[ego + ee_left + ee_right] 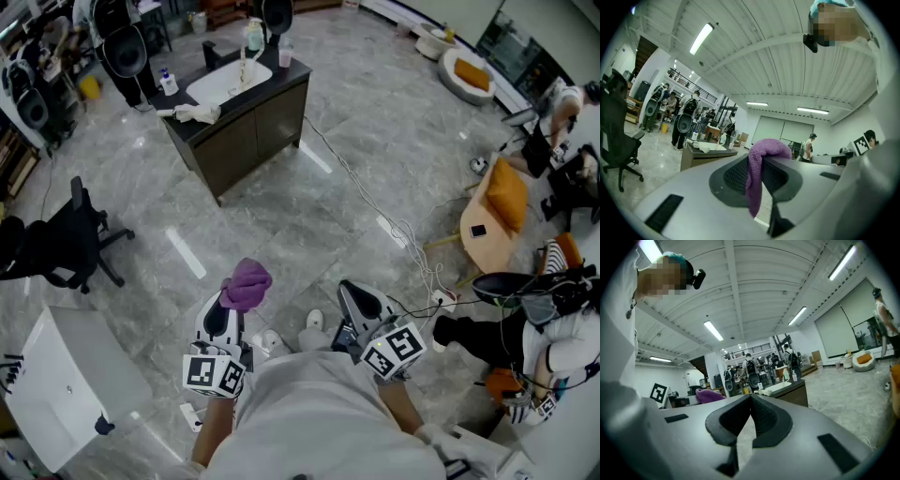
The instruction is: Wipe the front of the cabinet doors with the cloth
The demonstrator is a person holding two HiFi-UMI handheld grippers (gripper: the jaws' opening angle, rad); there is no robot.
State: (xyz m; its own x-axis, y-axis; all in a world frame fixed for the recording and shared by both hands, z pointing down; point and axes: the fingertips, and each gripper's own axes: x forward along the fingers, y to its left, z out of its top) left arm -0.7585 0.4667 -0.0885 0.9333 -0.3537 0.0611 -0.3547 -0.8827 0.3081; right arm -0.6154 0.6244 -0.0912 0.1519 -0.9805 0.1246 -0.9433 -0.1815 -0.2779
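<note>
A purple cloth (246,285) is pinched in my left gripper (228,309), which is shut on it; in the left gripper view the cloth (757,173) hangs down between the jaws. My right gripper (361,304) is shut with nothing in it, its tips meeting (750,397). The dark sink cabinet (246,131) with its two front doors stands far ahead across the floor, well away from both grippers. It also shows small in the left gripper view (701,157) and the right gripper view (790,393). The purple cloth (708,395) peeks at the left of the right gripper view.
A black office chair (66,242) and a white box (61,380) stand at the left. A cable (375,211) runs over the grey tiled floor toward a seated person (534,347) at the right. A white basin (228,80), bottles and a rag lie on the cabinet top.
</note>
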